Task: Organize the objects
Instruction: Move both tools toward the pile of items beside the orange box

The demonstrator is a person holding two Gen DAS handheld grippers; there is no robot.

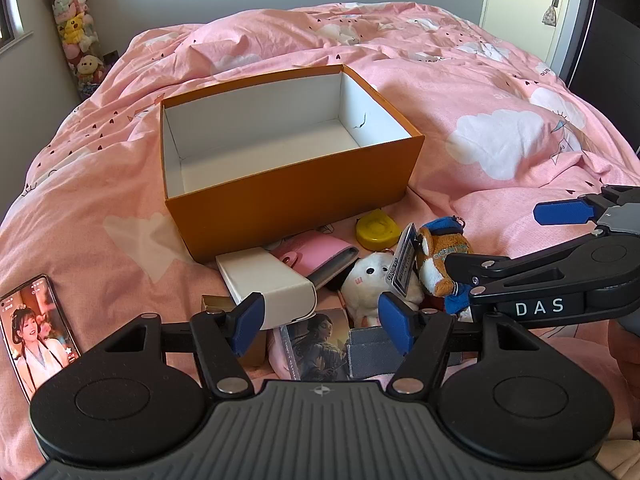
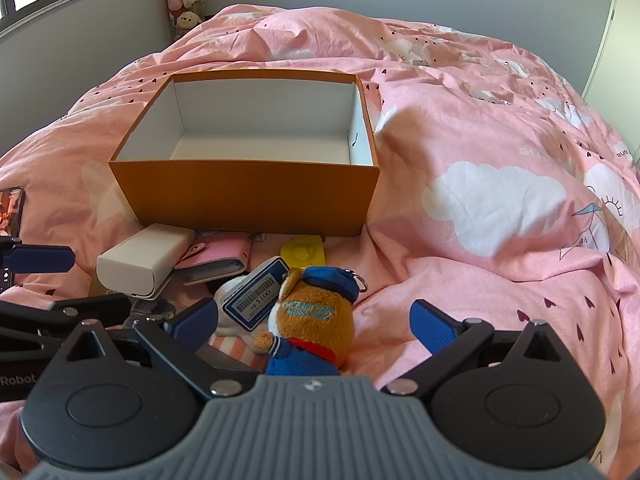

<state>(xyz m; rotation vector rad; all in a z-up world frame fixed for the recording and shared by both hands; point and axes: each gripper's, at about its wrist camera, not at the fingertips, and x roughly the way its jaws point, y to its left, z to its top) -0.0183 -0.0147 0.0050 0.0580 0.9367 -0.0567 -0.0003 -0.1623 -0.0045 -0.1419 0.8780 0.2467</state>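
While sitting open-topped on the pink bed cover (image 1: 500,92), orange box (image 1: 288,196) lies with long axis running across the left wrist view, slightly skewed, near right corner closest to the yellow disc (image 1: 378,229); square-on in the right wrist view, long side facing the camera. Orange outside, plain white inside, nothing in it, a small dark mark on the right inner wall. Just in front of the box, a loose heap: white case (image 1: 272,284) with its long axis pointing toward the box's near left corner, pink wallet (image 1: 316,256) beside it, white plush (image 1: 372,280), and brown plush in blue cap and jacket (image 2: 316,316) lying with head toward the box, barcode tag (image 2: 256,292) attached at its left. Printed card (image 1: 316,344) and grey pouch (image 1: 368,352) nearest the left gripper. Phone (image 1: 36,328) well apart at far left, screen lit. Left gripper (image 1: 320,320) hovering over the heap, fingers apart, clamped on nothing. Right gripper (image 2: 312,320) with fingers spread wide either side of the brown plush, pads not touching it.
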